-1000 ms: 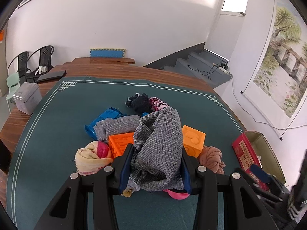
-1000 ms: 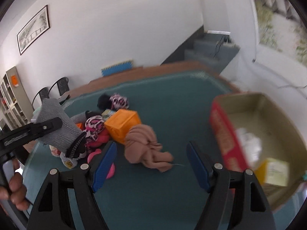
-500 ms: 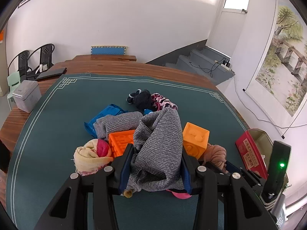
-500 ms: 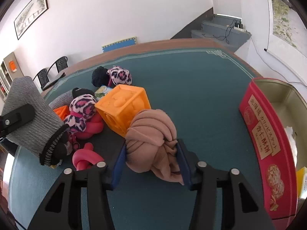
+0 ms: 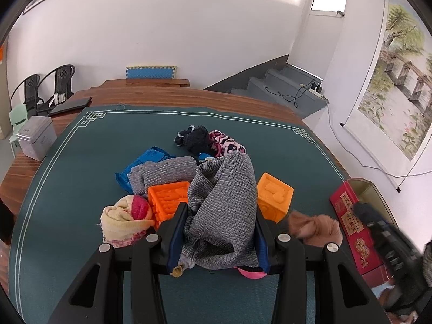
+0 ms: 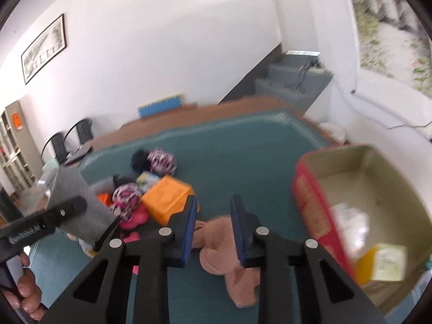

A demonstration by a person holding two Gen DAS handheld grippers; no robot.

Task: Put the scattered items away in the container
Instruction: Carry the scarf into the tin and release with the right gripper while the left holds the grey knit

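My left gripper [image 5: 220, 210] is shut on a grey knitted cloth [image 5: 224, 189], holding it just above the pile on the green mat. My right gripper [image 6: 214, 202] is closing tight on a tan knotted cloth [image 6: 218, 245]. Its pads press the cloth, which hangs below the jaws, clear of the mat. The red tin container [image 6: 310, 197] stands open to the right of it, with a yellow-green box [image 6: 383, 262] and a white packet inside. The tan cloth [image 5: 316, 226] and the tin [image 5: 351, 216] also show at the right of the left wrist view.
The pile holds an orange cube [image 5: 274, 195], an orange block [image 5: 167, 197], a cream-and-pink roll [image 5: 127, 218], a blue packet [image 5: 143, 162], a black pompom [image 5: 194, 137] and a leopard-print piece [image 5: 226, 143]. A grey tin [image 5: 35, 140] sits at the table's left edge.
The right gripper went from wide open to shut on the tan cloth, then lifted it off the mat and swung towards the red tin. The left gripper kept still with the grey cloth.
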